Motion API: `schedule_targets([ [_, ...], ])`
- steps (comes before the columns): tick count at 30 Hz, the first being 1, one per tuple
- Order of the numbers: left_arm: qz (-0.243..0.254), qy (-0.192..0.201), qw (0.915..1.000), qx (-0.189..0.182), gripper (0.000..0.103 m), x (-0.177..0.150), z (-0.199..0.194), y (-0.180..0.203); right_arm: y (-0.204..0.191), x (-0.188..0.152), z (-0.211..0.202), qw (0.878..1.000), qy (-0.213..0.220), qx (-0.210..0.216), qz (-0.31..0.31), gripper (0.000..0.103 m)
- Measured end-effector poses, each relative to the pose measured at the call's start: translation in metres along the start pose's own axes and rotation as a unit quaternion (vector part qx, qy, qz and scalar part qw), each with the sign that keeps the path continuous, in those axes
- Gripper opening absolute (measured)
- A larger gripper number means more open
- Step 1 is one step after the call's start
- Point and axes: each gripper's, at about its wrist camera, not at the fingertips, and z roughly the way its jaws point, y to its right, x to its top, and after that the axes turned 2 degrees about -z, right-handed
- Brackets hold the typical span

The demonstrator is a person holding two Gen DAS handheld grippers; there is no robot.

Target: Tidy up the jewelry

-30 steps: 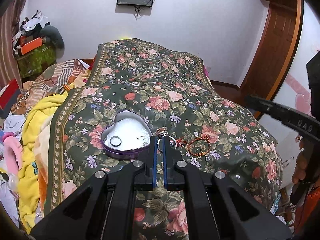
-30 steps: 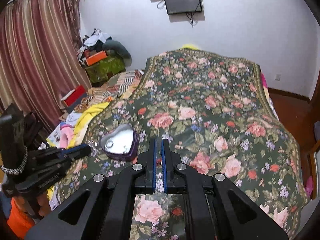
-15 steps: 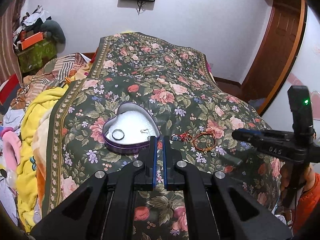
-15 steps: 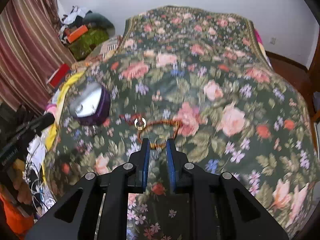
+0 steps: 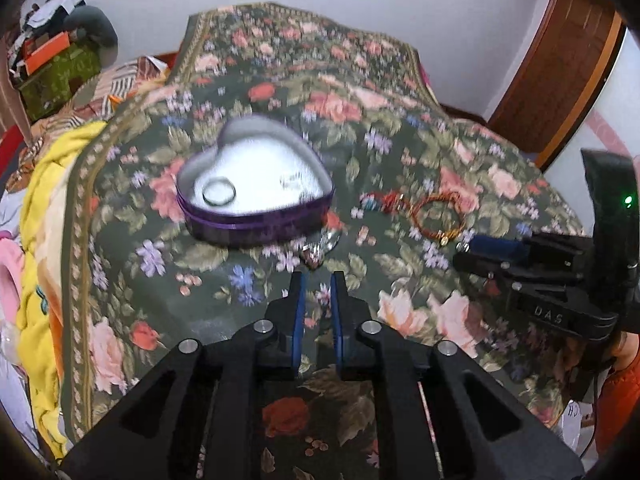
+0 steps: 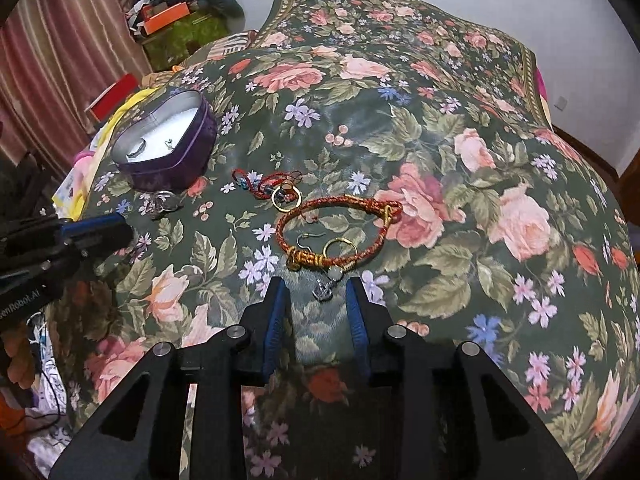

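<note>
A purple heart-shaped tin [image 5: 256,216] lies open on the floral bed cover [image 5: 420,320], with a silver ring [image 5: 219,192] and a small earring [image 5: 292,180] inside. A silver pendant [image 5: 320,246] lies just ahead of my left gripper [image 5: 317,280], whose jaws are opening with nothing between them. My right gripper [image 6: 316,282] hangs low over the cover, its jaws opening. A small clear drop earring [image 6: 325,290] lies between its fingertips, untouched. Just beyond are a red-gold braided bracelet [image 6: 336,228], a gold ring [image 6: 338,246], a second gold ring [image 6: 286,198] and a red cord [image 6: 260,182].
A yellow blanket [image 5: 44,240] and piled clothes lie along the bed's left side. A green box with clutter [image 6: 184,32] stands by the striped curtain [image 6: 60,52]. A wooden door [image 5: 560,80] is at the right. The person's hand [image 5: 624,352] holds the right gripper.
Both grippers have come down toward the bed cover and tilted further downward. Their jaws, shut a second ago, have parted, the right pair more widely. The jewelry now sits close before them.
</note>
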Motion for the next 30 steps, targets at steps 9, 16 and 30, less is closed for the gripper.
schedule_targets([
  [9, 0.007, -0.006, 0.9999, 0.006, 0.032, 0.008, 0.020, 0.006, 0.009, -0.001, 0.003, 0.999, 0.011, 0.022, 0.026, 0.009],
  [16, 0.006, 0.007, 0.9996, 0.028, 0.032, 0.017, 0.033, 0.007, 0.010, -0.003, -0.003, 0.999, 0.025, 0.021, 0.036, 0.009],
  [30, 0.026, 0.017, 0.9982, 0.051, 0.015, 0.014, 0.029, 0.014, 0.026, -0.004, -0.054, 0.994, 0.085, 0.005, 0.065, 0.009],
])
